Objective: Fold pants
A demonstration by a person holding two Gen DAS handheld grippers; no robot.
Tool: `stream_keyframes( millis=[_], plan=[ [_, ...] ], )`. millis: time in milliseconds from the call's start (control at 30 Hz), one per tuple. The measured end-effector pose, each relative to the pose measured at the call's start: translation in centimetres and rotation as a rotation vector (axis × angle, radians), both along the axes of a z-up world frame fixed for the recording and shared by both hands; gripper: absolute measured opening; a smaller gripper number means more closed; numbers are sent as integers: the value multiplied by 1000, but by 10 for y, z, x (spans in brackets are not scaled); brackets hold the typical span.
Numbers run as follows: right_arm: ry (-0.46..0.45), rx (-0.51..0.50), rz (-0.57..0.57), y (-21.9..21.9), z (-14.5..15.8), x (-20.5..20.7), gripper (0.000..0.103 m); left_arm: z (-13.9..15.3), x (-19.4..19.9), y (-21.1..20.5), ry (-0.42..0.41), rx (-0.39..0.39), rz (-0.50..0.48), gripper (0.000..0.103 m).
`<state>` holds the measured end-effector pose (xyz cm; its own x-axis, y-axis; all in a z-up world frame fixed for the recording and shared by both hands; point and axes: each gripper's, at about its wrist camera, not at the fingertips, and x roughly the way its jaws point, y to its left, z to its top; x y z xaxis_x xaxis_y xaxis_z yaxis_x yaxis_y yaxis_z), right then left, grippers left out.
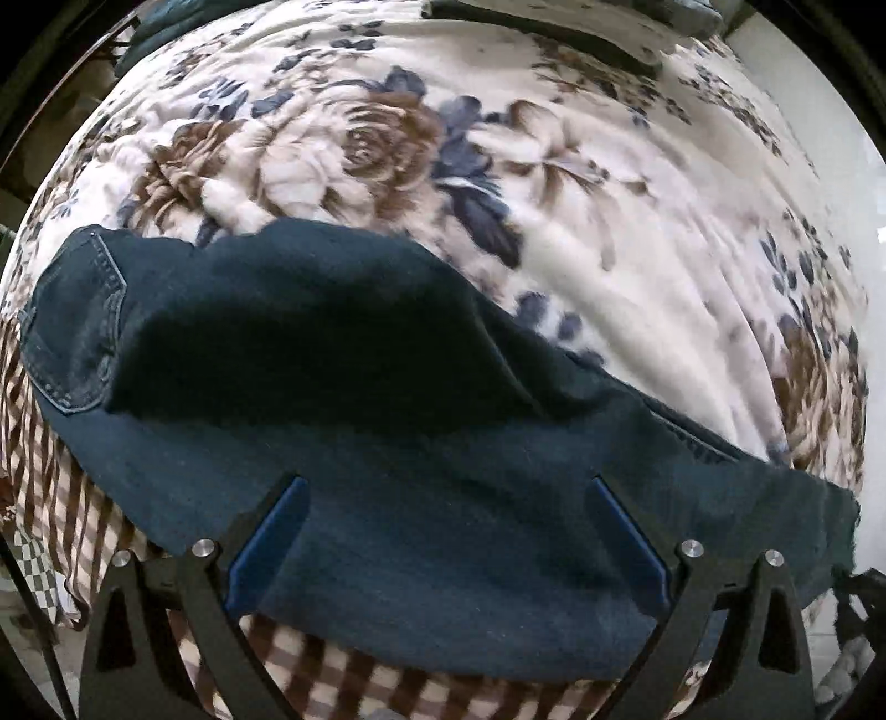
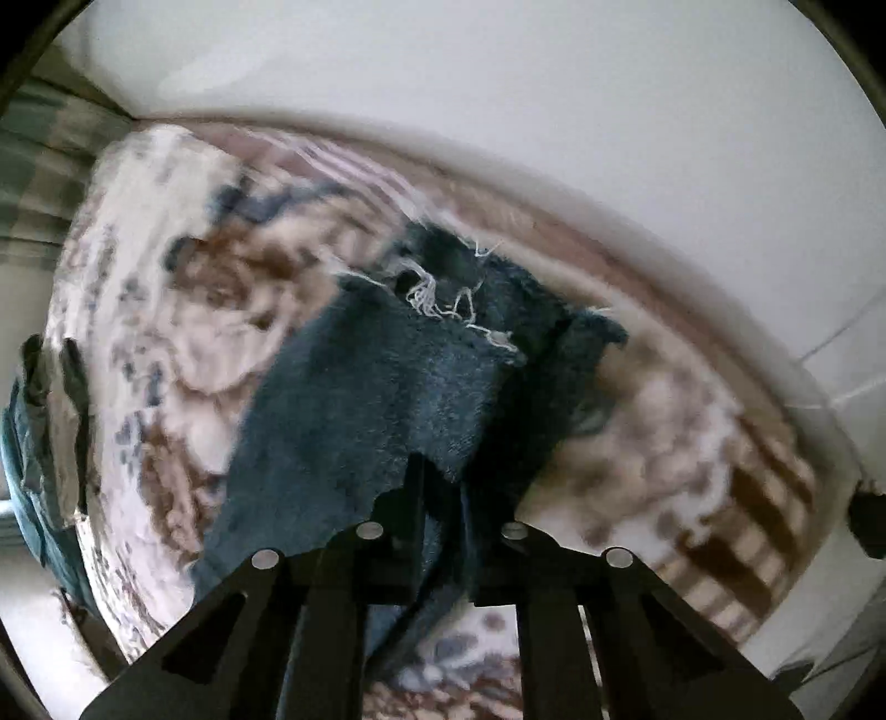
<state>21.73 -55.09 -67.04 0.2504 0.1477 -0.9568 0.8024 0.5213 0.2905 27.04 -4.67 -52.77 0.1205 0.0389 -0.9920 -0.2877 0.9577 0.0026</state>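
Note:
Dark blue jeans (image 1: 387, 399) lie across a floral blanket (image 1: 609, 266), back pocket (image 1: 77, 338) at the left end. My left gripper (image 1: 446, 487) hovers over the jeans, open wide, its blue-padded fingers (image 1: 271, 543) spread apart with only flat denim below them. In the right wrist view the frayed leg end of the jeans (image 2: 421, 376) hangs from my right gripper (image 2: 443, 487), whose fingers are shut on the denim; white threads (image 2: 437, 299) trail from the hem.
A brown checked sheet (image 1: 343, 687) shows under the blanket at the near edge. A dark folded item (image 1: 554, 27) lies at the far side. A white wall (image 2: 554, 111) rises behind the bed's striped edge (image 2: 764, 498). Teal cloth (image 2: 22, 454) sits at the far left.

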Motion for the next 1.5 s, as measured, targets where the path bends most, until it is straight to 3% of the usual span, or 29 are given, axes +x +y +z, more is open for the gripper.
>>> stream_keyframes(
  millis=[67, 133, 267, 300, 433, 500, 533, 633, 700, 733, 767, 833, 933, 1000, 1033, 1067, 1100, 1167, 1200, 1267, 1433, 1500],
  plan=[
    [-39, -15, -34, 3, 19, -19, 11, 3, -3, -3, -4, 19, -17, 102],
    [-30, -27, -28, 7, 20, -28, 11, 5, -6, -4, -6, 29, -31, 102],
    [128, 70, 52, 4, -21, -34, 18, 5, -9, -3, 7, 49, -47, 102],
    [120, 86, 45, -1, -17, -35, 23, 5, -10, -2, 8, 47, -47, 102],
    [75, -77, 76, -14, 33, -25, 31, 12, -14, -1, -7, 43, -45, 102],
    [27, -94, 120, -20, 43, -9, 52, 16, -13, -7, -28, 52, -58, 102],
    [32, -95, 148, -23, 39, 4, 53, 16, -12, -9, -34, 56, -63, 102],
    [85, -49, 218, -32, 4, 41, 53, 14, -8, -17, -41, 52, -65, 102],
    [128, 59, 246, -35, -28, 55, 51, 14, -5, -21, -42, 39, -60, 102],
    [141, 79, 258, -34, -37, 57, 43, 14, -4, -22, -42, 38, -59, 102],
    [125, 30, 280, -33, -34, 59, 11, 15, -2, -23, -43, 39, -56, 102],
    [116, -61, 326, -28, -16, 59, 1, 18, -1, -23, -50, 40, -50, 102],
    [63, -209, 278, -31, 25, 45, 1, 24, 1, -23, -69, 44, -56, 102],
    [24, -241, 184, -50, 44, 29, 1, 27, 0, -21, -79, 45, -60, 102],
    [15, -200, 173, -56, 42, 26, 1, 28, 0, -20, -80, 43, -58, 102],
    [-2, -75, 174, -61, 29, 26, 1, 28, 0, -18, -78, 37, -52, 102],
    [0, -23, 175, -61, 22, 27, 2, 27, -1, -17, -74, 33, -47, 102],
    [-5, 19, 209, -53, 18, 32, 2, 24, -1, -15, -59, 20, -34, 102],
    [-27, 20, 227, -49, 20, 33, 2, 23, -2, -15, -56, 19, -30, 102],
    [26, -29, 278, -35, 18, 41, 6, 21, -2, -18, -53, 22, -29, 102],
    [143, -13, 315, -29, -10, 49, 36, 13, 2, -31, -31, 30, -61, 102],
    [171, -1, 308, -30, -18, 47, 36, 10, 4, -38, -25, 32, -78, 102]
  ],
)
